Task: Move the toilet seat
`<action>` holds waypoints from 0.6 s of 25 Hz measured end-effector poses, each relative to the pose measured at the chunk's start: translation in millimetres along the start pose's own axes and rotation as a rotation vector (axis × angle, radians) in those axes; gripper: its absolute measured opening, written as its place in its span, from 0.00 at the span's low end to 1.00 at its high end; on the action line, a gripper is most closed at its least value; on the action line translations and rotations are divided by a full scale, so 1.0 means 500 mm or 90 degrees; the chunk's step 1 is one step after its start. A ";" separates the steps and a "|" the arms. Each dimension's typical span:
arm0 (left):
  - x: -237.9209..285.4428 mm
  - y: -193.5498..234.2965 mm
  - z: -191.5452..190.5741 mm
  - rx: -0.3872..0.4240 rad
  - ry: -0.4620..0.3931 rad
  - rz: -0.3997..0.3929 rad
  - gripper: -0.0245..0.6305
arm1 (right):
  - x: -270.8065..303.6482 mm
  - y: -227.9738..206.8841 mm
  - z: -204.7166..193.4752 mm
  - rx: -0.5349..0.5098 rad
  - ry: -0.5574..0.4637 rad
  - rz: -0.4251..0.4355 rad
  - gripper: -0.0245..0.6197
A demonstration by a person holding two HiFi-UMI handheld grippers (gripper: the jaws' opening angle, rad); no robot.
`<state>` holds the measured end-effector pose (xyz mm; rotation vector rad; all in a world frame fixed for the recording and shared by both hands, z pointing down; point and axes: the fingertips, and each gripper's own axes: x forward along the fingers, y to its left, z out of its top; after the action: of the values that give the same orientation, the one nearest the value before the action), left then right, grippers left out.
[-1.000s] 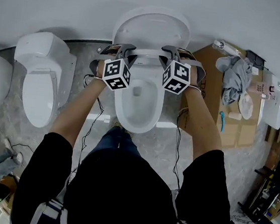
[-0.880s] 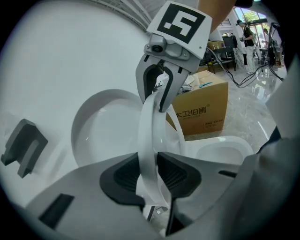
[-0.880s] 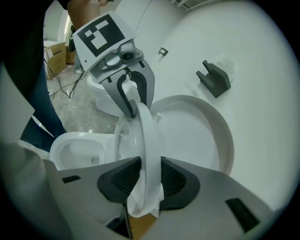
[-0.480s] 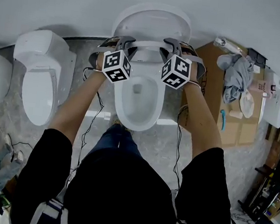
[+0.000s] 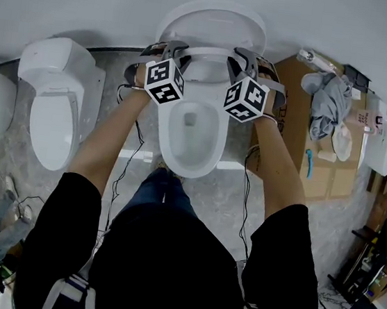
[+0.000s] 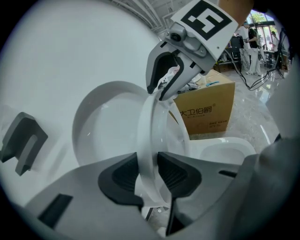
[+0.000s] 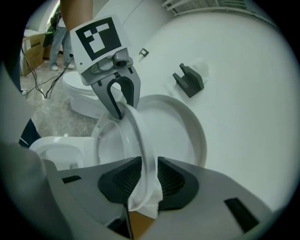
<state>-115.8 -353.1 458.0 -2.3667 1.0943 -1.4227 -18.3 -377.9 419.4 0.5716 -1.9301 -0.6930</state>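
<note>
We grip the toilet seat (image 7: 140,133) ring from both sides: left gripper (image 6: 149,172) is narrowly open with its pads pressing the rim. Right gripper (image 7: 143,177) does the same, its jaws just closing on the ring. Seat is raised off the bowl (image 5: 187,158), near the upright lid (image 5: 213,25).

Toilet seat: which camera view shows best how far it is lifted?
The right gripper view: the toilet seat stands edge-on, raised off the bowl, short of the lid. The left gripper view shows much the same. The head view shows the toilet seat only as a thin band.
</note>
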 end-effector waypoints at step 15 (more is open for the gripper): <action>0.001 0.030 0.002 0.016 -0.014 0.068 0.26 | 0.013 -0.022 -0.001 0.001 0.014 -0.052 0.12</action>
<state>-122.1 -364.4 450.6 -2.2649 1.1713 -1.3629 -19.3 -390.2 416.3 0.6588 -1.8950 -0.7335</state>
